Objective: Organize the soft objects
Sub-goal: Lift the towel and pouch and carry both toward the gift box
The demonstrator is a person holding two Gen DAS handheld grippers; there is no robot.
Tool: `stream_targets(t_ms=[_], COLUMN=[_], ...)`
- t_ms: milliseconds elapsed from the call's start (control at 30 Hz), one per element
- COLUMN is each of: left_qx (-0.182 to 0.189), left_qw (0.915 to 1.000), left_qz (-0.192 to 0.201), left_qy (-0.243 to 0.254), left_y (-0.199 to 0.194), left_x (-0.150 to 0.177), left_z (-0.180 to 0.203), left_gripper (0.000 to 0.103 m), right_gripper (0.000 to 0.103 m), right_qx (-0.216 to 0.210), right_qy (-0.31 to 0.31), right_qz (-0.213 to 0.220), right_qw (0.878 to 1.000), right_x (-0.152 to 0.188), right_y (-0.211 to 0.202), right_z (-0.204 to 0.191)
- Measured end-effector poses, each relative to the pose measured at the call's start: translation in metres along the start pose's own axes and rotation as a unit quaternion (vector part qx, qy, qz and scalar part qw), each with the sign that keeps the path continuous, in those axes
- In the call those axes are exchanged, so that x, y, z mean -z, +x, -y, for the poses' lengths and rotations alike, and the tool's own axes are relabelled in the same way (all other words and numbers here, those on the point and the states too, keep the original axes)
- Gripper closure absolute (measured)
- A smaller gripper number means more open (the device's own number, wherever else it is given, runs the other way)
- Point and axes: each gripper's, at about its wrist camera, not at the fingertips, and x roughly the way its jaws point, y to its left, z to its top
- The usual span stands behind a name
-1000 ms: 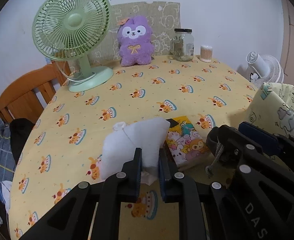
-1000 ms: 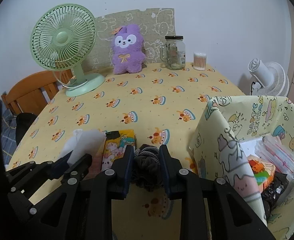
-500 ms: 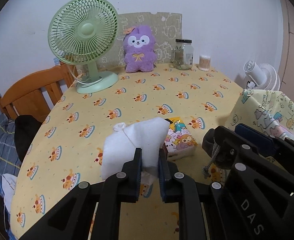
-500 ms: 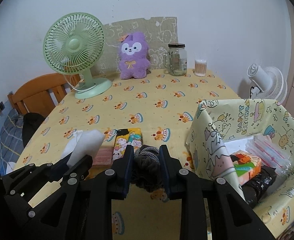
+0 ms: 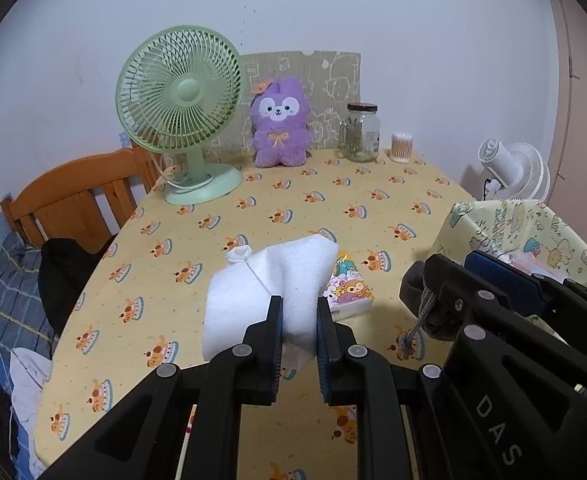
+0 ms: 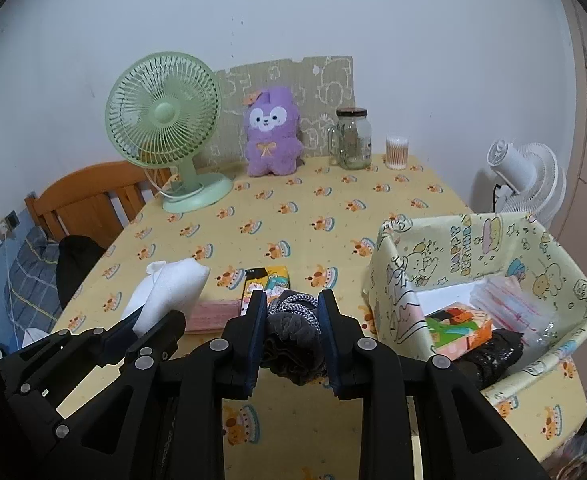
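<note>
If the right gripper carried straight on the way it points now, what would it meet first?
Probably the cartoon-printed packet lying on the tablecloth just beyond the dark scrunchie held by the right gripper; depth is uncertain, so it might land on bare cloth just past it.

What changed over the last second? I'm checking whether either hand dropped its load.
Neither dropped anything. Both hands lifted and drew back from the table, so more of it and the printed box shows. The left gripper still pinches the white cloth; the right gripper still holds the dark scrunchie. The tissue pack, fan and plush stayed put.
</note>
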Motion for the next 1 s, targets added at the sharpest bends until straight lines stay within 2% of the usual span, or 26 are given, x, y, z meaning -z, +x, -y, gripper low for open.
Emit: stream_targets(t_ms=[600,1000], left_qx=[-0.003,0.022], left_qw=[0.9995,0.9985], left_qz=[0.032,0.049], left_qy=[-0.001,-0.004], left_y=[-0.042,-0.051], left_x=[-0.018,-0.03], left_z=[0.006,0.023], left_gripper=[0.091,0.091], right_gripper=[0.074,0.074], right_qx=[-0.009,-0.004], right_qy=[-0.006,-0.006], right_qz=[0.035,0.057], right_qw=[0.999,0.998], right_x=[-0.023,-0.034], right_y=[-0.041,-0.057], right_z=[0.0,0.017])
